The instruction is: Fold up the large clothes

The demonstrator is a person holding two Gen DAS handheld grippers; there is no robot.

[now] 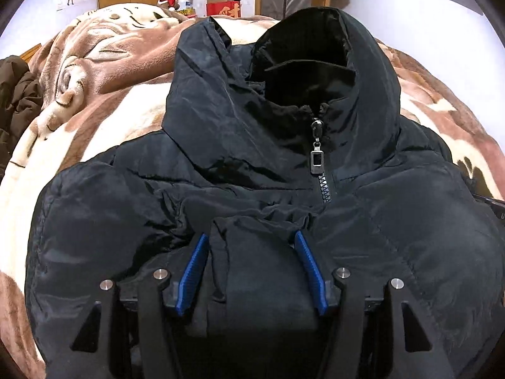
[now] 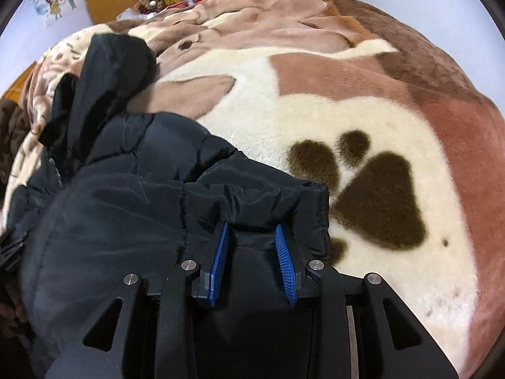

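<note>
Clearly, the jacket (image 1: 252, 164) lies front up on the blanket (image 1: 104, 72) over the bed, hood (image 1: 315, 63) toward 12 o'clock, zipper pull (image 1: 316, 154) (silver) just under the collar. The left gripper (image 1: 252, 237) has its fingers (image 1: 194, 271) clamped on a thick fold of the jacket. The right gripper (image 2: 252, 227) fingers (image 2: 217, 265) pinch the cuff (image 2: 268, 199), with a paw print (image 2: 372, 195) at 2 o'clock.
</note>
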